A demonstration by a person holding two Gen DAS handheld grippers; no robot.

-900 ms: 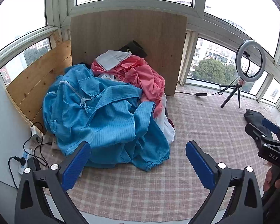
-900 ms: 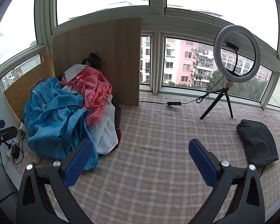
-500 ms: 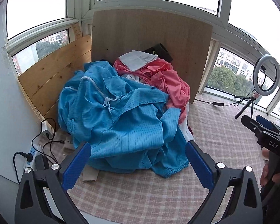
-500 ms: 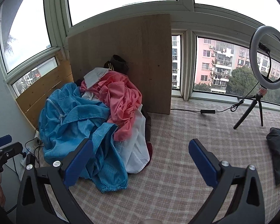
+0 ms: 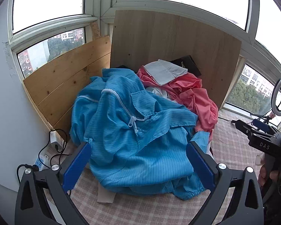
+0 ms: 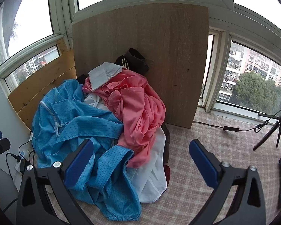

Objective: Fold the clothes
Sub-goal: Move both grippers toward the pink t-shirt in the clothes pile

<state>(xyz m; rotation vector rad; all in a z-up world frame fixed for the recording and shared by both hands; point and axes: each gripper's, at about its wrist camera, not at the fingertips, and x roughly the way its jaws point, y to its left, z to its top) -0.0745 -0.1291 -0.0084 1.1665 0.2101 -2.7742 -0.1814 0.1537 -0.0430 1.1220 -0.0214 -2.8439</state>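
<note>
Both grippers are hanging spread wide with nothing between their blue pads. Seen from its own camera, the left gripper (image 5: 138, 161) is facing the heap of clothes head-on, its fingers framing the lower part of the blue jacket (image 5: 133, 136) without touching it, as far as the fisheye lets me judge. From its own view, the right gripper (image 6: 140, 161) is pointing at the right side of the same heap, its left finger lying over the blue fabric in the picture and its right finger over bare checked cloth (image 6: 187, 193).

The blue jacket is lying crumpled on the front and left of the pile, its white zipper (image 5: 133, 121) showing on top. Behind and to the right of it, a pink garment (image 6: 138, 112) is draping down over a white garment (image 6: 151, 176), and a small grey-white piece (image 5: 163, 71) is resting on top of the pink one. A dark item (image 6: 134, 60) is sitting at the back against the upright wooden board (image 6: 168, 56). The whole heap is sitting on the checked cloth in the corner where the board is meeting a lower plank panel (image 5: 65, 78). A power strip (image 5: 41, 163) with cables is lying to the left of the pile, and a ring light (image 5: 279, 93) is standing far to the right.
</note>
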